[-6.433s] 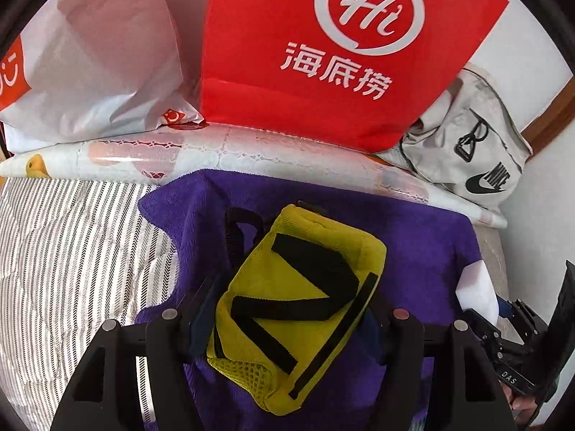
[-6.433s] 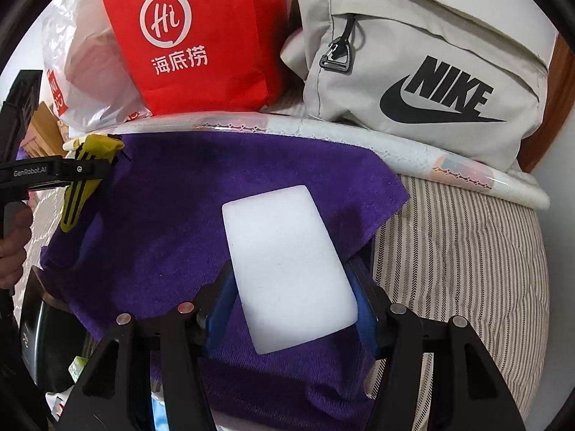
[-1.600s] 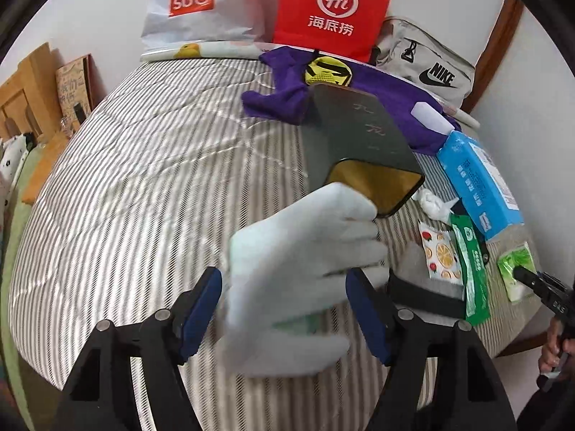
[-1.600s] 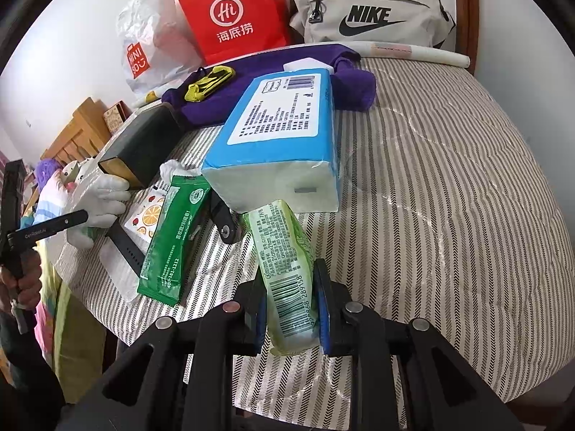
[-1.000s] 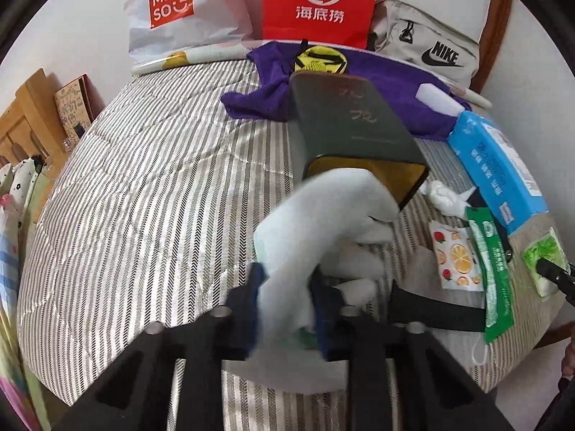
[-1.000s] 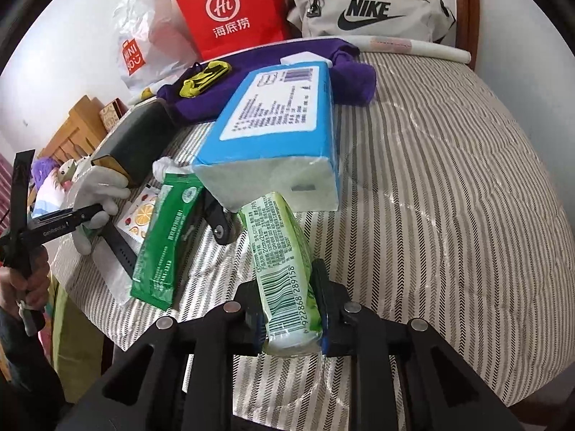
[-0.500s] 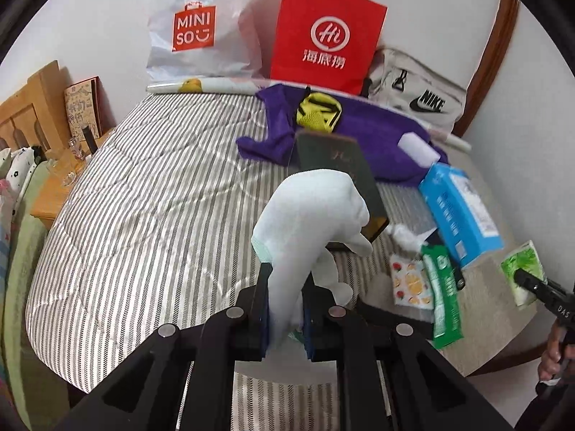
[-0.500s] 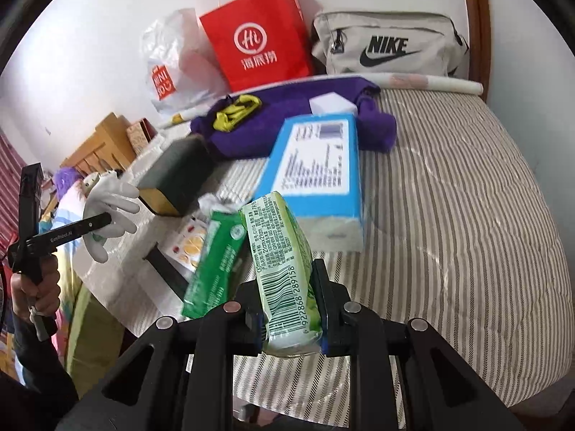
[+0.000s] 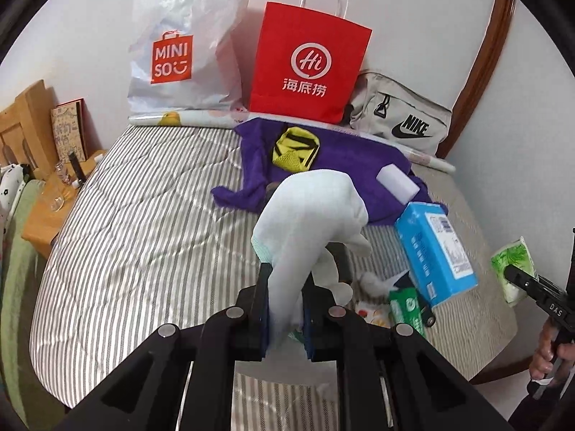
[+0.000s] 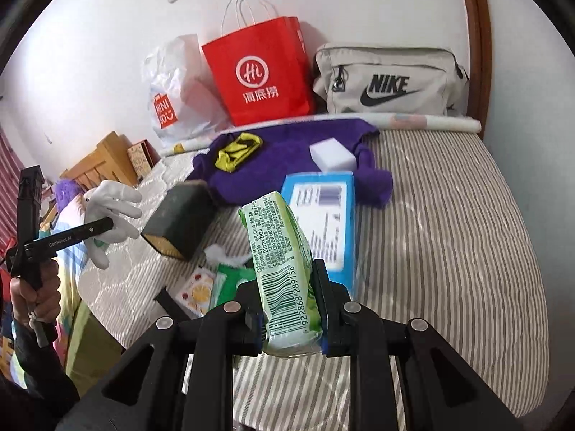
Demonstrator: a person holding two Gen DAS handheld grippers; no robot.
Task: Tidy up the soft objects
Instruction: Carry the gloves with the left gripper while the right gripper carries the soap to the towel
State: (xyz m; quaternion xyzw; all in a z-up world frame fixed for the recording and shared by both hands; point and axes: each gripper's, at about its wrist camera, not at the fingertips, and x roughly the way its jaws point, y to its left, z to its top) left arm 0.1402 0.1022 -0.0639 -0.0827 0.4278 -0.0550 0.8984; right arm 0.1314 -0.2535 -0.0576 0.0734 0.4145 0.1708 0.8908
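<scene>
My left gripper [image 9: 285, 309] is shut on a white glove [image 9: 309, 222] and holds it up above the striped bed [image 9: 143, 237]; the glove also shows in the right wrist view [image 10: 111, 208]. My right gripper [image 10: 289, 309] is shut on a green tissue pack [image 10: 280, 269], lifted above the bed; it also shows at the right in the left wrist view [image 9: 510, 269]. A purple towel [image 9: 345, 165] at the bed's far end carries a yellow mesh pouch [image 9: 296, 149] and a white sponge [image 9: 397, 183].
A blue tissue box [image 10: 327, 222], a dark box [image 10: 183, 215], a green packet [image 9: 406, 309] and a fruit-print packet [image 10: 196, 292] lie on the bed. A red paper bag [image 9: 309, 68], a Miniso bag [image 9: 179, 54] and a Nike bag [image 9: 402, 122] stand against the wall.
Both grippers have closed on their objects, the left on the glove, and lifted them up and back from the bed. The bed now looks farther away in both views.
</scene>
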